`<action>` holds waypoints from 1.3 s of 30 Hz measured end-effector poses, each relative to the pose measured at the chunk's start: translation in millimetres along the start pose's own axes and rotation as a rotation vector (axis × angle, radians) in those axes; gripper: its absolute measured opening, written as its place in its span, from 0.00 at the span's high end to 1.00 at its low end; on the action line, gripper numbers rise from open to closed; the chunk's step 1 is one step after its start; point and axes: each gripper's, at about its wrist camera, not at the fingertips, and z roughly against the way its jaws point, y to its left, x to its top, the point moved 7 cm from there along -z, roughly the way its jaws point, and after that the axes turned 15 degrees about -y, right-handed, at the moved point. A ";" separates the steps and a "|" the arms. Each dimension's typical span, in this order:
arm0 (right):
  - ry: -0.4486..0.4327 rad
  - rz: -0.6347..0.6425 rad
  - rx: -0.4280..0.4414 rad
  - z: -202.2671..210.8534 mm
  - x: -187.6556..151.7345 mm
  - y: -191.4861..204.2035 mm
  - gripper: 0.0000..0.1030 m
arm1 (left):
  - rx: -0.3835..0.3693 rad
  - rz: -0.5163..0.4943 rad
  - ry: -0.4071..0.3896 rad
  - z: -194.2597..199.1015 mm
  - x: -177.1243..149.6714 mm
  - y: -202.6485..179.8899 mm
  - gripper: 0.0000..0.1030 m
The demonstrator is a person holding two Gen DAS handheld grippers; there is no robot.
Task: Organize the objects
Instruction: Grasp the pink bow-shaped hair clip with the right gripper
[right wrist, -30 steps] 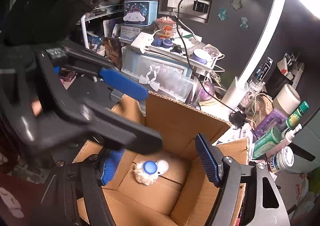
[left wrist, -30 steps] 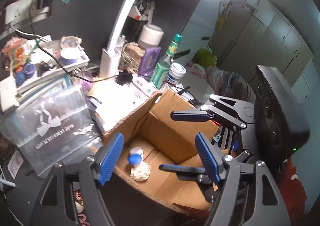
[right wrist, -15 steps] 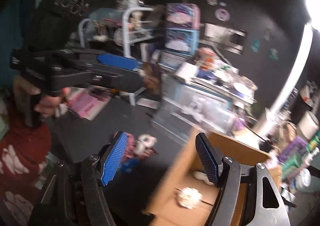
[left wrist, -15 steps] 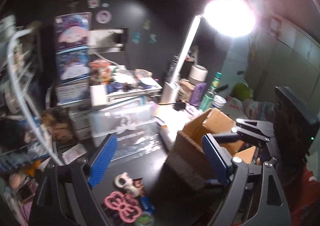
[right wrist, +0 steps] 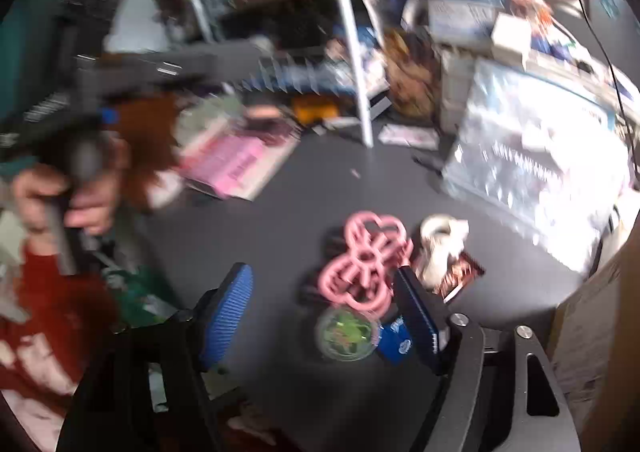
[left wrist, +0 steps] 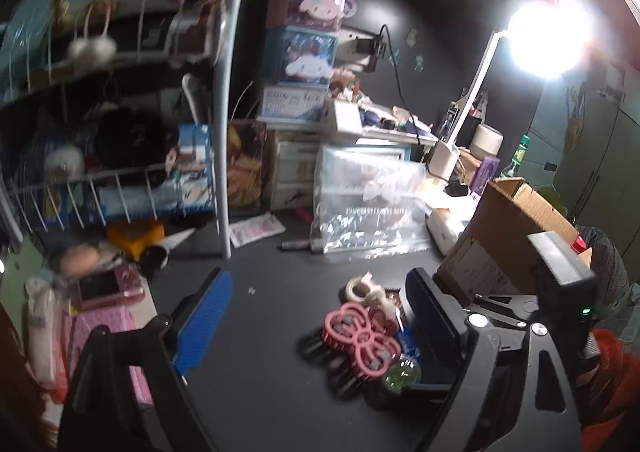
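A small pile lies on the dark tabletop: a pink bow-shaped hair clip point(left wrist: 360, 336) point(right wrist: 364, 260), a white ring-shaped trinket point(left wrist: 362, 290) point(right wrist: 442, 234), a round clear case with green inside point(left wrist: 400, 374) point(right wrist: 346, 334) and a blue packet point(left wrist: 409, 344) point(right wrist: 394, 340). My left gripper point(left wrist: 318, 320) stands open just left of the pile, holding nothing. My right gripper point(right wrist: 320, 320) hovers over the pile's near side, its jaws opening, with the green case below the gap and untouched. The open cardboard box point(left wrist: 508, 228) point(right wrist: 592, 332) stands to the right.
A white wire rack point(left wrist: 224, 131) full of clutter stands at the left. A clear plastic bag point(left wrist: 368, 203), stacked character boxes point(left wrist: 304, 51) and a bright desk lamp point(left wrist: 472, 99) line the back. Pink books point(right wrist: 228, 163) lie at the left; a hand point(right wrist: 80, 195) holds the other gripper there.
Both grippers have swung left, away from above the cardboard box, and sunk toward the pile on the dark tabletop. Both sets of jaws stand wider than before.
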 end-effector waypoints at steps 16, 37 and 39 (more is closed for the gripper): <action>0.068 0.111 -0.156 -74.7 -21.4 -16.6 0.36 | 0.008 0.050 0.016 9.8 -24.7 26.6 0.16; 0.013 0.208 -0.066 -49.6 -3.2 8.3 0.48 | -0.092 0.053 0.094 -1.9 -36.9 -1.3 0.16; 0.024 0.209 -0.057 -58.8 -10.2 6.5 0.48 | -0.084 0.061 0.095 -1.5 -37.5 1.4 0.16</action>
